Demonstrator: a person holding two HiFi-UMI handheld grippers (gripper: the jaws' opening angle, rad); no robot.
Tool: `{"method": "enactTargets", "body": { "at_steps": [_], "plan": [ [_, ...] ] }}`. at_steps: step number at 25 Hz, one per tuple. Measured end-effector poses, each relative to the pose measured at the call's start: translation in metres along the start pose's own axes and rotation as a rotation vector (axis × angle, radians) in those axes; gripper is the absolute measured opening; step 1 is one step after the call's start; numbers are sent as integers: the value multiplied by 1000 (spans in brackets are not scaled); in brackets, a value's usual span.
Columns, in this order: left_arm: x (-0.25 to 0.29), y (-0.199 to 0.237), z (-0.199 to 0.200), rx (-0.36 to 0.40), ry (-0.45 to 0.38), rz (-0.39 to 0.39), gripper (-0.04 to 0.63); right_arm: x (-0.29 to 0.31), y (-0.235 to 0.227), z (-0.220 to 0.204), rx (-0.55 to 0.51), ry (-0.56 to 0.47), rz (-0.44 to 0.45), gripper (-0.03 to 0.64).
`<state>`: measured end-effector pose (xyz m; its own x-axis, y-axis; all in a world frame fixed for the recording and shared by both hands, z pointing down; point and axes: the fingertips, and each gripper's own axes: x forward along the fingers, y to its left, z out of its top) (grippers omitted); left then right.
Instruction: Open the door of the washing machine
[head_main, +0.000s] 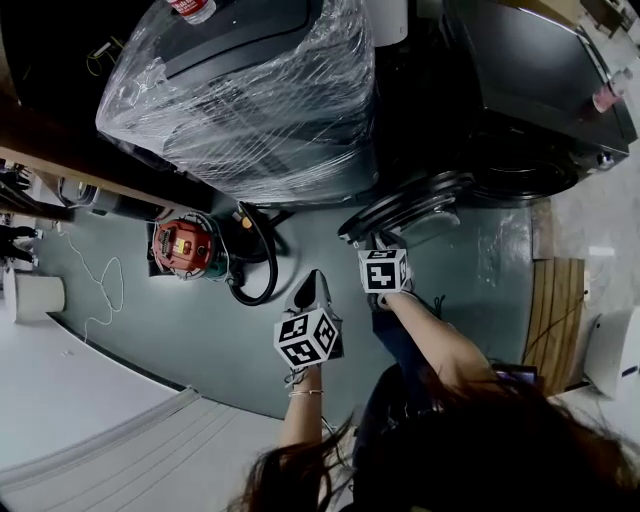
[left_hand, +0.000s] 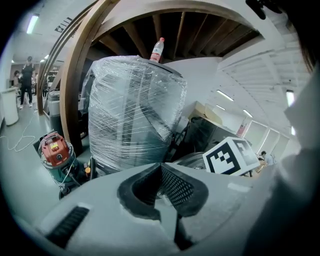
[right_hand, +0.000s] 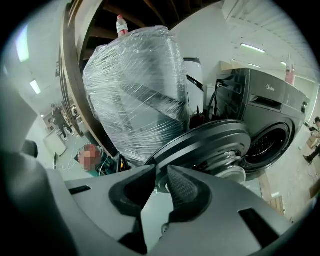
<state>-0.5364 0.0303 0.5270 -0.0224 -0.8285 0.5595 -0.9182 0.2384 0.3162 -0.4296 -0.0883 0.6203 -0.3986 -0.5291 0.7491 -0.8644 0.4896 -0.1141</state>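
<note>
Hanging wide open, washing machine door (right_hand: 210, 145) sits centre-right in the right gripper view, with the drum mouth of the washing machine (right_hand: 272, 125) exposed at far right. Right gripper (right_hand: 159, 172): jaws slightly apart, nothing between them, door rim just beyond the tips. Left gripper (left_hand: 161, 167): jaws together, empty, aimed at the plastic-wrapped appliance (left_hand: 132, 110). Opening looks done. Judgement: back both grippers off cleanly without knocking the rim, or the door may swing back.

Red vacuum (head_main: 183, 246), washing machine (head_main: 540, 90) on floor (head_main: 200, 330)
</note>
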Motion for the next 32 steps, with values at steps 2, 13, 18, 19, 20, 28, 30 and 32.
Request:
{"method": "enactTargets", "body": {
  "at_steps": [2, 13, 18, 19, 20, 28, 30, 32],
  "plan": [
    [-6, -8, 5, 15, -13, -10, 12, -12, -3, 4, -9, -21, 0, 64],
    [-41, -64, 22, 61, -54, -77, 13, -86, -29, 12, -43, -126, 14, 52],
    [-65, -81, 25, 13, -87, -88, 12, -122, -49, 8, -47, -161, 6, 48],
    [-69, -84, 24, 17, -91, -84, 12, -129, -54, 8, -52, -171, 3, 46],
    [-73, -89, 24, 28, -93, -82, 12, -137, -59, 8, -57, -181, -1, 46],
    [-97, -141, 26, 129, -118, -124, 12, -202, -91, 2, -68, -261, -10, 31],
    [-104, -156, 28, 146, -132, -138, 12, -218, -97, 2, -74, -286, -5, 25],
    [-111, -170, 29, 164, -143, -150, 12, -235, -101, 2, -81, -311, -2, 16]
  ]
}}
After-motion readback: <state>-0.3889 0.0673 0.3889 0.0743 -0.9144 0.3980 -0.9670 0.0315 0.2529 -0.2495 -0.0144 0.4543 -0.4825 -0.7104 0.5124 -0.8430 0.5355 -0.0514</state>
